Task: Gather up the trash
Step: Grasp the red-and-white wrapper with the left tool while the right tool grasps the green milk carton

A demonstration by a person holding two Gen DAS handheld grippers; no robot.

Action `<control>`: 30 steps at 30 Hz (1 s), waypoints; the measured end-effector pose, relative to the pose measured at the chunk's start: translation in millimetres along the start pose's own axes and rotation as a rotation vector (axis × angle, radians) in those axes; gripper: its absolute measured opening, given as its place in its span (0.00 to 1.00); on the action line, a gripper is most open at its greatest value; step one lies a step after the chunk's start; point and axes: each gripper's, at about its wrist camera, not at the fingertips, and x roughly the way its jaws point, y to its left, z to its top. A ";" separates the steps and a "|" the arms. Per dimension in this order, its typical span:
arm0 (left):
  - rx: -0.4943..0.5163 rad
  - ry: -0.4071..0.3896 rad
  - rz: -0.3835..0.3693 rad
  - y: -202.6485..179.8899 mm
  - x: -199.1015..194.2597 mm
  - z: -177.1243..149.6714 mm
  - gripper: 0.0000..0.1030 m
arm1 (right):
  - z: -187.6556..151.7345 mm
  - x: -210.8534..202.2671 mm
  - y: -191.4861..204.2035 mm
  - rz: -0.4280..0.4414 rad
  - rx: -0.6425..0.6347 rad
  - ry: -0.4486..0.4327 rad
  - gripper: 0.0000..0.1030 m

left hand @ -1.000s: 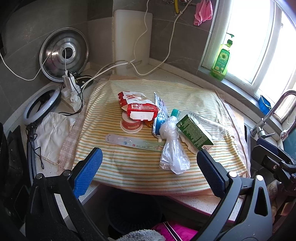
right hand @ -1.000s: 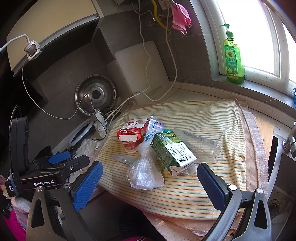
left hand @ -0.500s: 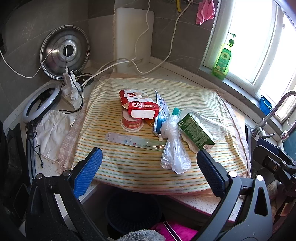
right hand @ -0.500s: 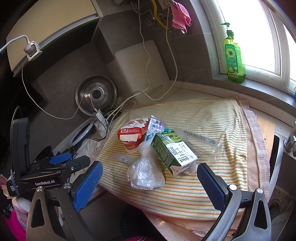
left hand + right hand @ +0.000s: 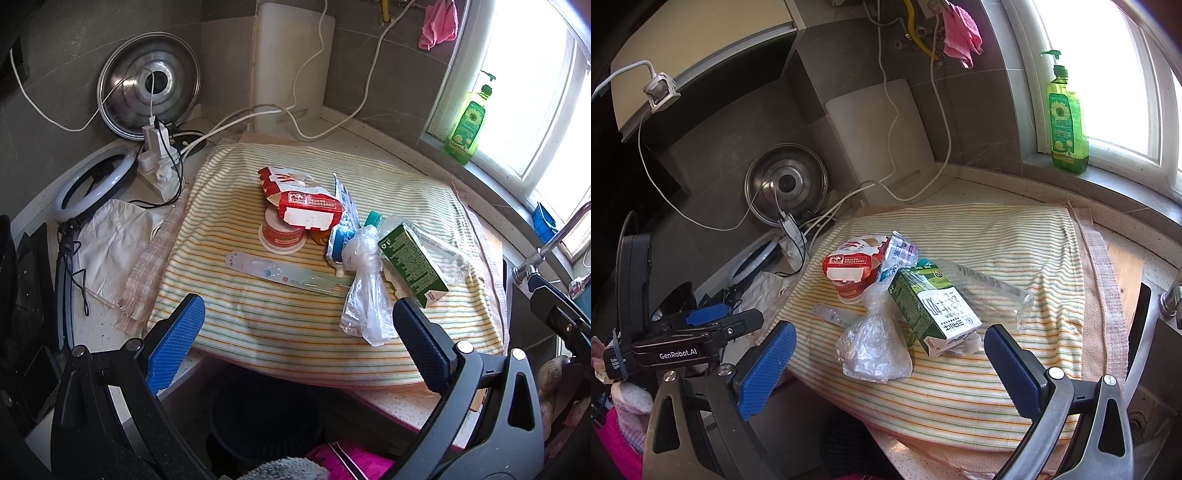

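On the counter, a striped cloth [image 5: 280, 325] carries the whole heap of trash, well ahead of both grippers and touching neither. Below the counter's near edge a dark bin [image 5: 266, 413] stands, seen fully only by the left wrist camera; the right wrist view catches just its rim.

Left gripper [image 5: 295, 339]: jaws spread wide, holding nothing. Right gripper [image 5: 890, 365]: jaws likewise spread and vacant. Both hover short of the cloth's front edge.

Green carton [image 5: 931, 314]: lies on its side at the right of the heap, long axis running from far-left to near-right, its near end directly between the right gripper's fingers and closer to that gripper than to the left. Clear plastic bag [image 5: 875, 350]: crumpled, touching the carton's left side, nearest item to either gripper. Red-and-white box [image 5: 303, 201]: rests atop a red cup [image 5: 282, 238] at the far left of the heap, likelier work for the left gripper. Flat clear wrapper [image 5: 280, 271]: long axis crosswise, ahead of the left gripper.

The right view shows the carton's white printed face and the left gripper's body; the left view hides that face.
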 end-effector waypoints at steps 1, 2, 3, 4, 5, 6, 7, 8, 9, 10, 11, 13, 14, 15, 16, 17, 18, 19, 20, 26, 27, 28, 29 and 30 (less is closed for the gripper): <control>-0.009 0.007 -0.002 2.7 1.9 0.1 1.00 | 0.5 -0.4 -4.2 0.010 0.003 -0.005 1.00; -0.018 0.012 -0.003 4.8 3.7 0.0 1.00 | 1.1 -0.3 -8.0 0.013 0.004 -0.008 1.00; -0.027 0.017 -0.002 6.9 5.5 0.1 1.00 | 2.0 0.2 -11.8 0.012 0.002 -0.006 1.00; -0.038 0.024 -0.001 8.8 7.9 -0.1 1.00 | 3.1 1.3 -15.6 0.009 -0.004 -0.001 1.00; -0.049 0.030 -0.002 10.6 10.1 -0.2 1.00 | 4.3 2.9 -19.9 0.006 -0.011 0.008 1.00; -0.062 0.035 0.000 12.2 12.2 -0.3 1.00 | 5.6 5.1 -24.1 0.007 -0.018 0.021 1.00; -0.075 0.040 0.001 13.6 14.3 -0.3 1.00 | 7.1 8.0 -28.5 0.014 -0.022 0.037 1.00; -0.087 0.045 0.002 14.8 16.7 -0.4 0.99 | 7.9 11.0 -33.1 0.024 -0.024 0.055 1.00; -0.097 0.047 0.004 16.1 18.3 0.3 0.98 | 8.7 13.8 -37.8 0.035 -0.026 0.070 1.00; -0.106 0.049 0.006 16.3 20.5 0.6 0.95 | 9.5 17.0 -42.2 0.041 -0.027 0.082 1.00; -0.114 0.051 0.007 17.2 22.2 1.6 0.94 | 10.2 19.9 -46.1 0.047 -0.027 0.094 1.00; -0.132 0.053 0.007 19.1 25.7 2.9 0.93 | 12.0 27.6 -54.1 0.071 -0.030 0.121 1.00; -0.141 0.055 0.008 20.0 27.4 3.7 0.93 | 13.0 31.5 -57.6 0.085 -0.030 0.134 1.00; -0.152 0.058 0.009 21.0 29.4 4.4 0.92 | 13.9 35.9 -61.0 0.097 -0.029 0.147 0.99; -0.160 0.060 0.012 21.8 31.2 4.8 0.92 | 14.9 40.4 -64.3 0.110 -0.028 0.160 0.99; -0.169 0.062 0.015 22.5 33.0 5.1 0.91 | 15.8 45.4 -67.7 0.117 -0.026 0.173 0.97; -0.176 0.063 0.016 22.9 34.6 5.2 0.91 | 16.8 50.2 -70.6 0.124 -0.027 0.187 0.96; -0.180 0.065 0.018 22.6 36.6 5.3 0.90 | 18.0 54.6 -73.2 0.133 -0.031 0.199 0.96; -0.184 0.069 0.020 22.7 39.4 5.4 0.87 | 19.3 59.1 -74.7 0.144 -0.038 0.210 0.96; -0.237 0.117 0.011 32.3 61.2 8.5 0.78 | 28.3 89.2 -81.8 0.199 -0.064 0.284 0.95; -0.248 0.121 0.011 35.0 63.7 10.1 0.78 | 29.0 93.2 -82.8 0.208 -0.066 0.296 0.95; -0.257 0.124 0.010 36.5 65.3 11.6 0.77 | 29.5 98.1 -82.8 0.216 -0.070 0.307 0.95; -0.265 0.125 0.009 38.4 66.9 14.2 0.77 | 29.8 103.3 -82.5 0.224 -0.073 0.318 0.95; -0.273 0.125 0.009 40.9 68.4 18.4 0.77 | 30.1 108.6 -82.3 0.233 -0.076 0.329 0.95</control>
